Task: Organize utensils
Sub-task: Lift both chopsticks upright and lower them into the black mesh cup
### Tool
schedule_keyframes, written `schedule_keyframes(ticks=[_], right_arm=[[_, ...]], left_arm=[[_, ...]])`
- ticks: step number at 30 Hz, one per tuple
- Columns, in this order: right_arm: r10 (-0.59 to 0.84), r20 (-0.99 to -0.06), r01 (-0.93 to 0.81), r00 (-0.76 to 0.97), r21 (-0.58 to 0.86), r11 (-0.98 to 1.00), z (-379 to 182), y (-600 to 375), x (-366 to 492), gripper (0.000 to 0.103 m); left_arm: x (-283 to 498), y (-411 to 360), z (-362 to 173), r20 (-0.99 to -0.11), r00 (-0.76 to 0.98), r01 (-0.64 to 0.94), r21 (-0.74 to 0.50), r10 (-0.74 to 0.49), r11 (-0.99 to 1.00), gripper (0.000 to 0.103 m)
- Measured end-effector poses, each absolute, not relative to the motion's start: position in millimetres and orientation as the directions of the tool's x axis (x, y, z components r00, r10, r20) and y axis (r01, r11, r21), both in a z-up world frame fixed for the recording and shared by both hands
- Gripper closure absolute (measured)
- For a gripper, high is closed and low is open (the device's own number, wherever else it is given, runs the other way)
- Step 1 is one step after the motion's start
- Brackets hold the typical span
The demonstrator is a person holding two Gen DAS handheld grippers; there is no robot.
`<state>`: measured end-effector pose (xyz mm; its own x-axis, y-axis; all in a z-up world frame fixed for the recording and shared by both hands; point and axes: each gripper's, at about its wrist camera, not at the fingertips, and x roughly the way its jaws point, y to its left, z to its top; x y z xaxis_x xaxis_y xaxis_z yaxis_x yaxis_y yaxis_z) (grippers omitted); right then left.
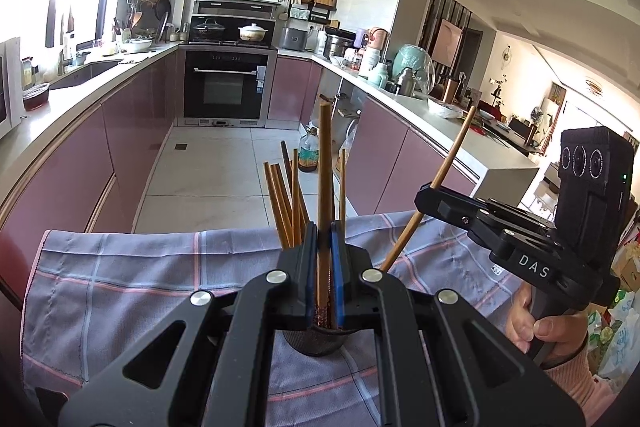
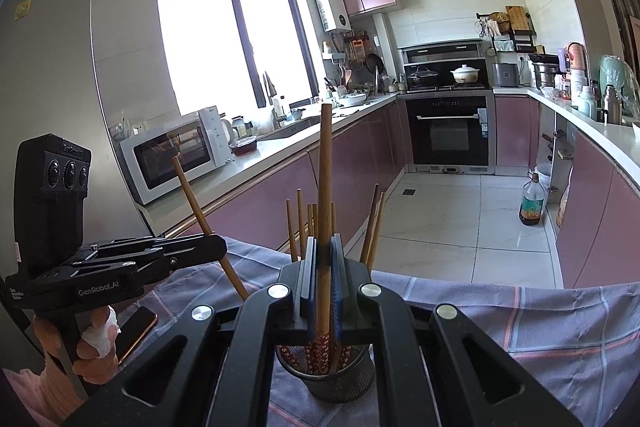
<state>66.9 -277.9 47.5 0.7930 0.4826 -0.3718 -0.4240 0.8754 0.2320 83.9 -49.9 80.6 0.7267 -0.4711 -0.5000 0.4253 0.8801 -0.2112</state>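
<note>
My left gripper (image 1: 324, 231) is shut on a brown chopstick (image 1: 325, 155) held upright, its patterned lower end inside a black mesh holder (image 1: 316, 343). Several more chopsticks (image 1: 286, 203) stand in that holder. To the right, my right gripper (image 1: 425, 195) is shut on a tilted chopstick (image 1: 452, 163). In the right wrist view, the right gripper (image 2: 324, 243) clamps its chopstick (image 2: 325, 167) with the lower end down in the mesh holder (image 2: 340, 383). The left gripper (image 2: 218, 245) shows at the left, shut on a slanted chopstick (image 2: 192, 195).
The holder stands on a blue-grey checked cloth (image 1: 140, 267) (image 2: 540, 315). A phone (image 2: 136, 327) lies on it by the person's left hand (image 2: 96, 339). An oil bottle (image 2: 531, 203) stands on the tiled floor beyond. A microwave (image 2: 172, 151) sits on the left counter.
</note>
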Motion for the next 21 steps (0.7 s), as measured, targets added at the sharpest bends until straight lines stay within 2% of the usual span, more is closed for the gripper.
schedule_keyframes(ticks=[21], right_arm=[[0.455, -0.434, -0.414, 0.777, 0.191, 0.890, 32, -268, 77, 0.098]], left_arm=[[102, -50, 61, -0.571, 0.671, 0.437, -0.210, -0.472, 0.875, 0.096]])
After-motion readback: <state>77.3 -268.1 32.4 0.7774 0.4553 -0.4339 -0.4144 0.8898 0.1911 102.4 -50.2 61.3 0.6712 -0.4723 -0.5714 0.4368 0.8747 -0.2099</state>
